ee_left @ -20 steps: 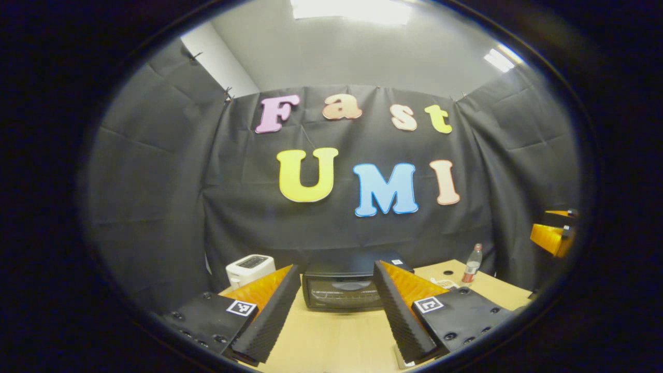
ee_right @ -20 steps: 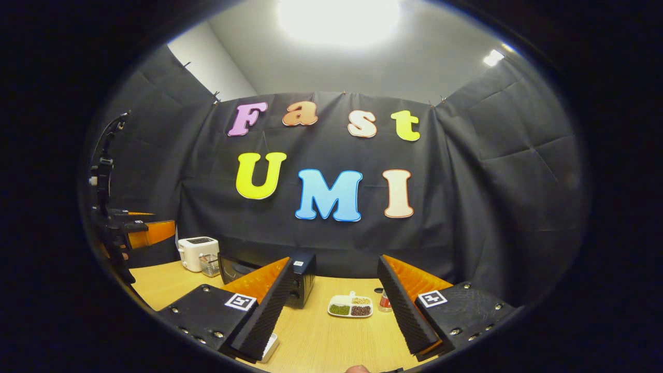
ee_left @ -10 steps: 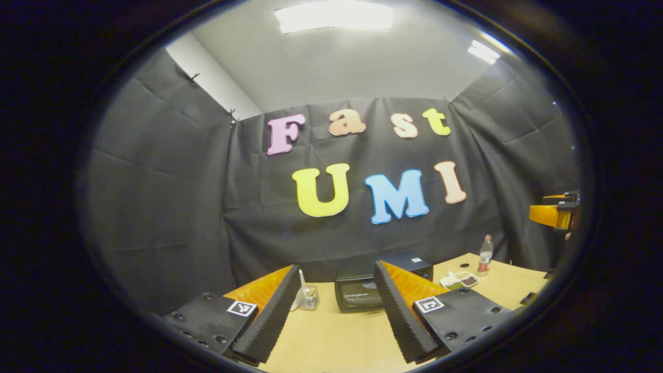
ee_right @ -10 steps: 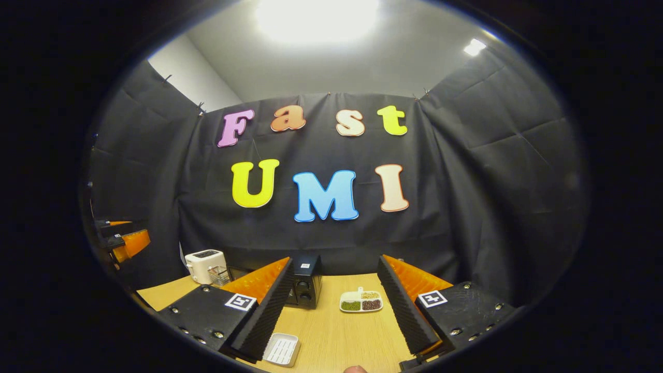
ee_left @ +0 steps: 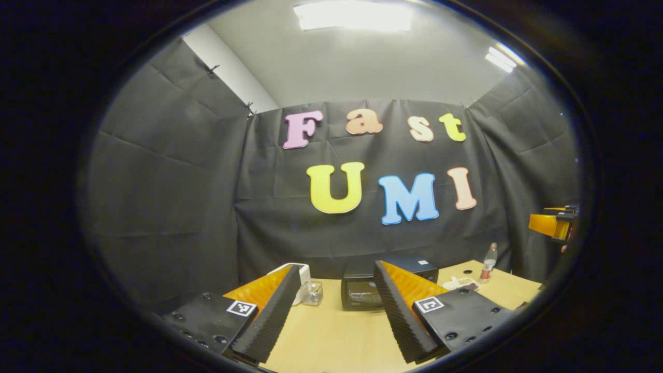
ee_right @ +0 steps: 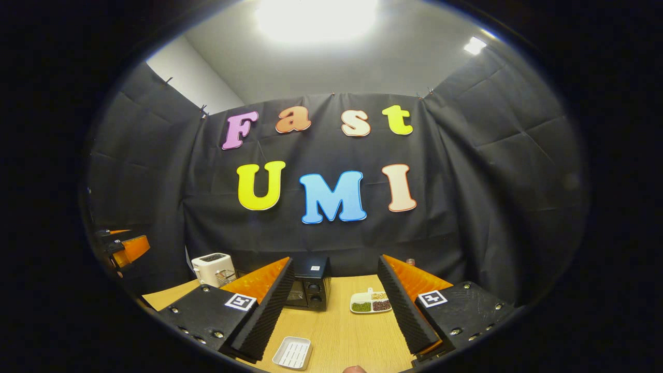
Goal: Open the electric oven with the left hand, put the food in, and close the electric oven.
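No legible text; small label on oven (ee_right: 314, 282) top unreadable.

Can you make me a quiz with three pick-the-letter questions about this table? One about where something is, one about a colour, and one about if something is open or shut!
1. In the right gripper view, where is the small white tray?
A. on top of the oven
B. on the table near the left finger
C. inside the toaster

2. What colour is the toaster?
A. white
B. red
C. green

3. How is the oven door?
A. wide open
B. taken off
C. shut

Answers:
1. B: the tray lies flat on the table, by the right gripper.
2. A: the toaster at the back is white.
3. C: the oven shows its door flat against the front, and the left gripper is open and well short of it.
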Demonstrator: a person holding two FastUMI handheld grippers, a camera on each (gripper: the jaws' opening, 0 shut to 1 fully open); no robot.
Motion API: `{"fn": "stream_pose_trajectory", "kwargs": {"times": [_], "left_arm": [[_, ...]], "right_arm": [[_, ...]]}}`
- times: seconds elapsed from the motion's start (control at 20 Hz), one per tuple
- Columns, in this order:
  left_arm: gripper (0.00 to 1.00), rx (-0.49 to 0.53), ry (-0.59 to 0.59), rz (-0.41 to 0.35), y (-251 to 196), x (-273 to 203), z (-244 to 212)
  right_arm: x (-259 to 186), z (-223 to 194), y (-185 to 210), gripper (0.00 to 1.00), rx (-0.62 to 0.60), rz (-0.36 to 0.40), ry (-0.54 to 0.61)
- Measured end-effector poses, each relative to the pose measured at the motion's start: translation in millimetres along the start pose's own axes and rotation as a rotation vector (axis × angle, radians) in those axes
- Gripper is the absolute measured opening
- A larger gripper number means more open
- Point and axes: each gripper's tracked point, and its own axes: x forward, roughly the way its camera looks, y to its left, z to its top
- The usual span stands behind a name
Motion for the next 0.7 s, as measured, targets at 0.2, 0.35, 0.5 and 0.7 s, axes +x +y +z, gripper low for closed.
{"fn": "stream_pose_trajectory", "kwargs": {"times": [0.2,0.35,0.5,0.7], "left_arm": [[1.0,-0.018,0.006,0.016,7,-2,-1],[1.0,-0.038,0.002,0.027,12,-1,2],[1.0,-0.039,-0.003,0.03,15,0,2],[0.95,-0.041,-0.021,0.035,20,-4,5]], "right_arm": [[4,8,8,0.98,-0.005,0.013,-0.014],[8,7,10,0.98,-0.01,0.017,-0.018],[7,5,15,0.98,-0.01,0.018,-0.013],[10,7,20,0.98,-0.02,0.02,-0.022]]}}
